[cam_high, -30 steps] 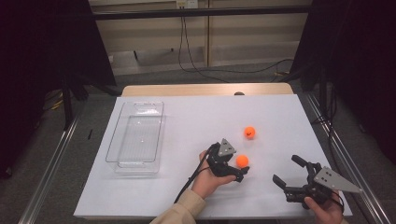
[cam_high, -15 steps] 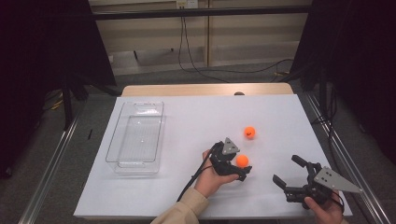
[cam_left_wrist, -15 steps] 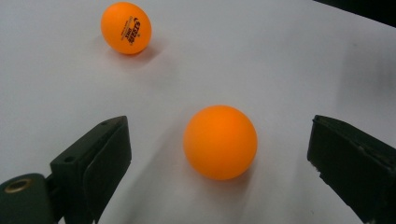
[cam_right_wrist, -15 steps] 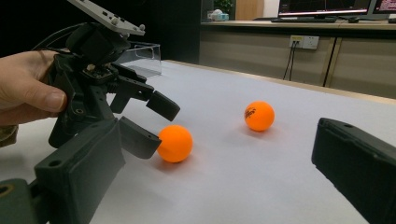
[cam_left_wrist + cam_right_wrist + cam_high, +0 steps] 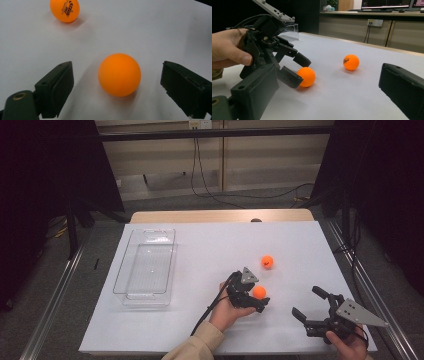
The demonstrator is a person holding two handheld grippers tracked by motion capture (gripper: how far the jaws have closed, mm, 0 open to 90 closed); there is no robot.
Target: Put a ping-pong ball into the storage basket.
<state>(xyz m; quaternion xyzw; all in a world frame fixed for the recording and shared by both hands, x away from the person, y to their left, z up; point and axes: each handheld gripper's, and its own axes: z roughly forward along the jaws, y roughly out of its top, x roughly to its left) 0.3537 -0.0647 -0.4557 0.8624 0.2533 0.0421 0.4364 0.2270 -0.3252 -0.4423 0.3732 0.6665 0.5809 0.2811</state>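
A: Position of the near ball (image 5: 119, 74) relative to the left gripper (image 5: 254, 299)?

B: It sits on the white table (image 5: 210, 245) between the two jaws. The jaws have just been closing, but a gap remains on each side in the left gripper view; the pads are not yet pressing on it.

A: Right gripper (image 5: 314, 306)?

B: Released, jaws spread wide, nothing between them, well apart from both balls.

A: Any markings?

B: The far ball (image 5: 64, 10) carries dark print with star marks; the lettering is too blurred to read with confidence. The near ball shows no print on its visible face.

A: Other items?

B: A clear tray (image 5: 145, 265) stands at the table's left.
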